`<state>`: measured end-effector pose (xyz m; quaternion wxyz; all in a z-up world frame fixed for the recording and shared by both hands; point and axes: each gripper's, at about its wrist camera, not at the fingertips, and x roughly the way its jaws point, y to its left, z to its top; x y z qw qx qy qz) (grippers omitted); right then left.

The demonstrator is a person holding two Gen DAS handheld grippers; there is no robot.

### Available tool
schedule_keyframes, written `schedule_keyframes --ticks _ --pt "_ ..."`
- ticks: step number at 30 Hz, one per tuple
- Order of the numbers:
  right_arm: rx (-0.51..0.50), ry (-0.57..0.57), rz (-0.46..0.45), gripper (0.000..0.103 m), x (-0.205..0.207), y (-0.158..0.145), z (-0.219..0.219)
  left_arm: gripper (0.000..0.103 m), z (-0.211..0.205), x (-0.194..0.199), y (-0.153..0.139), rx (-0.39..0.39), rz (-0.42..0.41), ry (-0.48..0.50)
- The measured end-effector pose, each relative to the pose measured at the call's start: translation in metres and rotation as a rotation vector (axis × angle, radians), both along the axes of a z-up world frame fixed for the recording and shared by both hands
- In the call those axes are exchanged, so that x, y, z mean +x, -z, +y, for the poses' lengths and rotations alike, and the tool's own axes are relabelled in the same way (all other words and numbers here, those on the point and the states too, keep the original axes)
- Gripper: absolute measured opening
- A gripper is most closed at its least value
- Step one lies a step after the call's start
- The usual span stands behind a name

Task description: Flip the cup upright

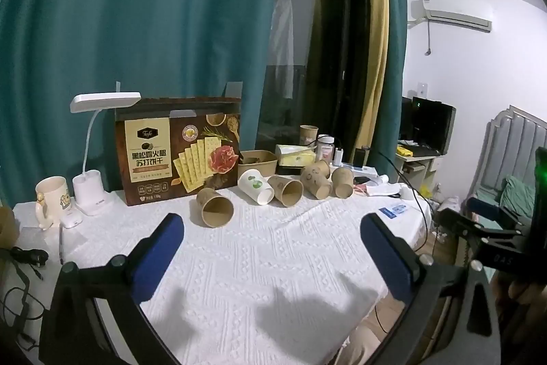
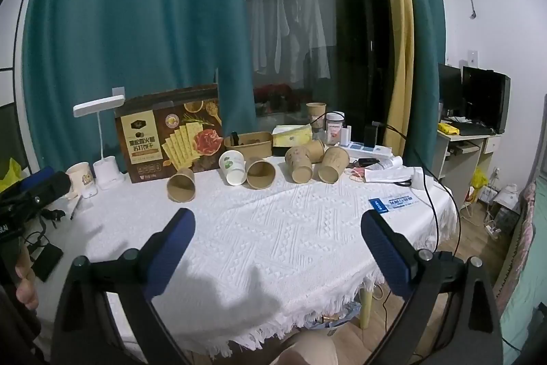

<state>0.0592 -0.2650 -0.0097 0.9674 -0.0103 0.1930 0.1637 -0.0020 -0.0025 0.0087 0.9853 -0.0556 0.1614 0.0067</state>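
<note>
Six paper cups lie tipped on my desk (image 1: 273,262) — five brown, one white cup (image 1: 256,186) with a green print — mouths facing me, in a row before the cracker box (image 1: 181,149). A seventh stands upright behind. My left gripper (image 1: 271,228) and right gripper (image 2: 277,224) gape wide, empty.
</note>
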Motion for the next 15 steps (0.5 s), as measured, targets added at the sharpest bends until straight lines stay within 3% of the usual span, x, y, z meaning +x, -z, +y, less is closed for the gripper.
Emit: schedule_keyframes --ticks 15 --pt "0.005 -0.001 0.0 0.097 0.0021 -0.0071 -0.0006 0.103 0.0016 0.0035 -0.0036 0.0 -0.005 0.0"
